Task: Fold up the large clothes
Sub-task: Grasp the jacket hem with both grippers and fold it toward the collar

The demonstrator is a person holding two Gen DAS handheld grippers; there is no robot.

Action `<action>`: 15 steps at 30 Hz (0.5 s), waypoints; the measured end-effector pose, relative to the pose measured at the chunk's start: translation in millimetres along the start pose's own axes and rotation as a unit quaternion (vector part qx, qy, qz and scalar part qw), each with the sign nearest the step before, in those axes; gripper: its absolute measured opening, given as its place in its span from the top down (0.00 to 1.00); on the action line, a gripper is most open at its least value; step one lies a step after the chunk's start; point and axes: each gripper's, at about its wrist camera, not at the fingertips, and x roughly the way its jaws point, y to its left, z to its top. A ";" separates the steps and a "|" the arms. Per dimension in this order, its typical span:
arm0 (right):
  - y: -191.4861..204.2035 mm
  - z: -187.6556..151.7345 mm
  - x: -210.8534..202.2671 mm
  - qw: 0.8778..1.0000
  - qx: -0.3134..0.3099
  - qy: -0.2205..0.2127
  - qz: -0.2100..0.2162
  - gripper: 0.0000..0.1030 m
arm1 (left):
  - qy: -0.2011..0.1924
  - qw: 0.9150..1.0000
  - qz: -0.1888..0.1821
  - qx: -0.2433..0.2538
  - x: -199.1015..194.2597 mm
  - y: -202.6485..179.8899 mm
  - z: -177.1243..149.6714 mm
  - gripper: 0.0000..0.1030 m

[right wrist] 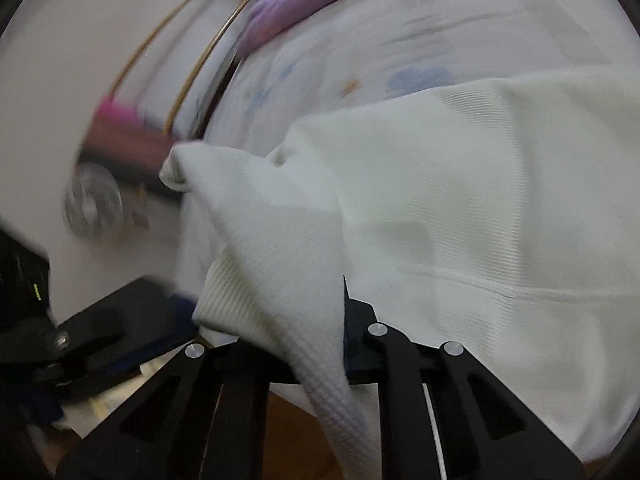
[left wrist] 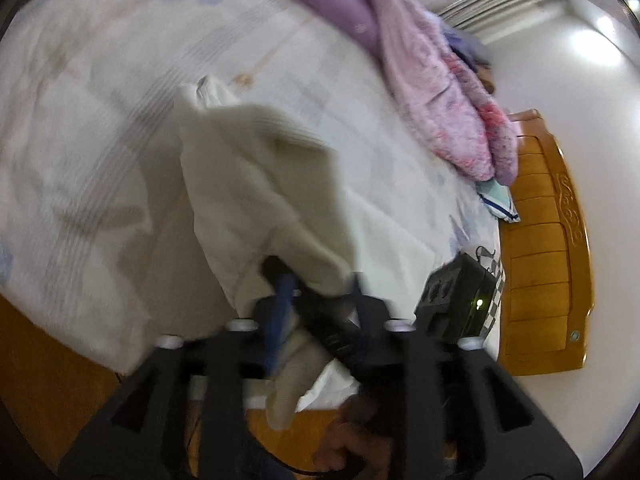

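A cream ribbed knit garment lies bunched on the pale printed bed sheet. My left gripper is shut on an edge of the garment, with cloth hanging down between its fingers. In the right wrist view the same garment spreads wide over the sheet, and my right gripper is shut on a folded ribbed edge that drapes over and hides the fingertips. The other gripper shows at the lower left of the right wrist view. Both views are blurred by motion.
A pile of purple and pink bedding lies at the far side of the bed. A wooden headboard stands at the right. A black device with a green light sits near it. A round fan stands off the bed.
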 end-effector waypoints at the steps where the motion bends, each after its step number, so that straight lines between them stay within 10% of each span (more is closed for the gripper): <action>1: -6.6 2.5 -10.8 1.000 0.014 -0.012 0.006 0.90 | -0.010 1.000 0.004 0.004 0.0 -5.5 -3.1 0.43; 10: -111.1 -19.8 -154.6 0.971 0.173 -0.167 -0.002 0.90 | 0.051 0.998 0.042 0.004 72.1 -19.7 -36.5 0.43; 15: -177.7 -66.4 -176.7 0.946 0.267 -0.177 -0.052 0.90 | 0.104 0.993 0.048 0.011 126.2 -22.3 -65.5 0.34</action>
